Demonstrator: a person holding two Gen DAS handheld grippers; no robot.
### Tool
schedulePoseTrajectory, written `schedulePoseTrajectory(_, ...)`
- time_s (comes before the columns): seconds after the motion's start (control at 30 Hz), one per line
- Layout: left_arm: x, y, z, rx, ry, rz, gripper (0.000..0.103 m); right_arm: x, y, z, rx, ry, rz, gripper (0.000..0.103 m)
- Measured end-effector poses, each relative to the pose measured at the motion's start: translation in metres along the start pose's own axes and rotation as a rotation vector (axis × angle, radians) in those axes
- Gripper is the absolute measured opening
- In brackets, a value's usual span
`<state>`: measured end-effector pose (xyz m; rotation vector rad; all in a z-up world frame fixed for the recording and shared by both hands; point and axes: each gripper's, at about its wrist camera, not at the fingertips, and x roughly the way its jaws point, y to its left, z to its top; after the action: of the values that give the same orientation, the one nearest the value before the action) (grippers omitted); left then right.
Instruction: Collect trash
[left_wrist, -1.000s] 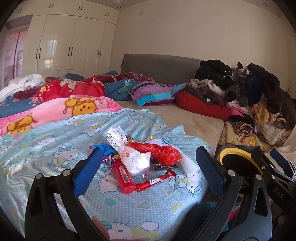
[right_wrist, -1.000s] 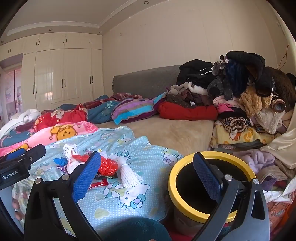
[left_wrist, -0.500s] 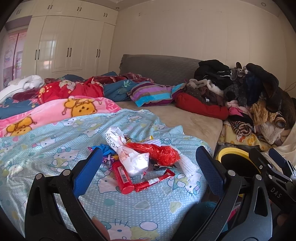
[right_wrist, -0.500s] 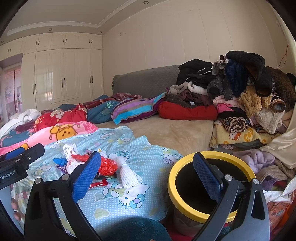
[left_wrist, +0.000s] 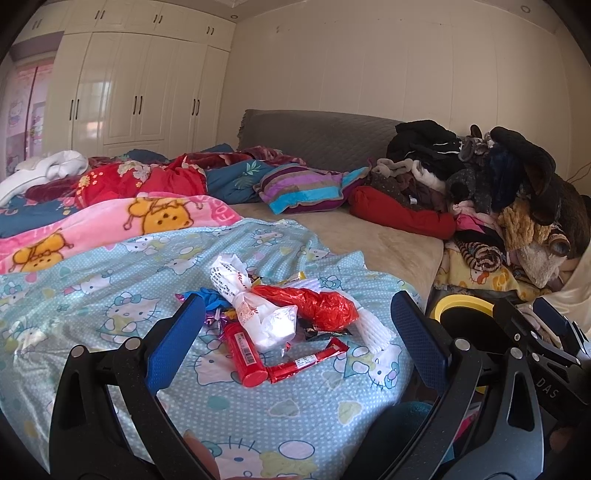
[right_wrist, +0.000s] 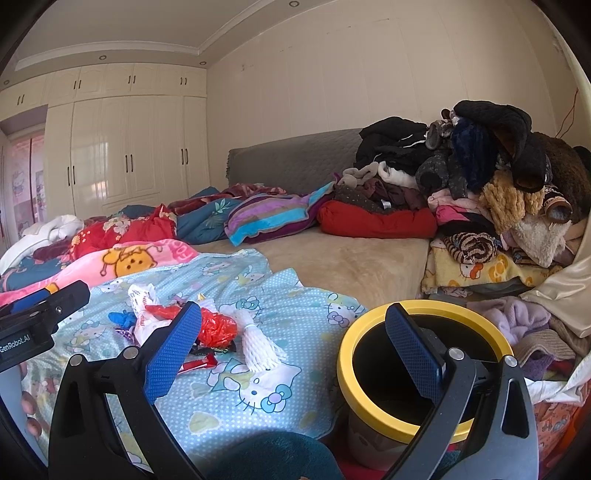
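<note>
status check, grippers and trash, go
Left gripper open, empty, aimed at trash pile on the blue blanket. Right gripper open, empty, by the yellow-rimmed bin. Nothing collected yet; path clear.

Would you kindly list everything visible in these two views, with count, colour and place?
Trash pile: one heap, mixed colours, on the blue sheet.
Red tube: one, red, front of the heap.
Red bag: one, red, crumpled on the heap.
White foam net: one, white, right edge of the heap.
Bin: one, yellow rim, beside the bed, right of the sheet.
Sheet: one, light blue cartoon print, on the bed.
Clothes pile: one, mixed dark colours, far right.
Wardrobe: one, cream, back left.
Left gripper: one, black with blue pads, open, facing the heap.
Right gripper: one, same, open, near the bin.
</note>
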<state>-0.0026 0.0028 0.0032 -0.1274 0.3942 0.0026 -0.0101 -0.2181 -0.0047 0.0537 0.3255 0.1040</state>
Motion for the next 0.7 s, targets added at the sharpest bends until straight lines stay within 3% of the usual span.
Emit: schedulePoseTrajectory(0.7, -0.0028, -0.008, 0.0036, 0.013, -0.003, -0.007, 0.092, 0.0044, 0.0096, -0.0092, 0.001, 0.01, 0.029, 0.097)
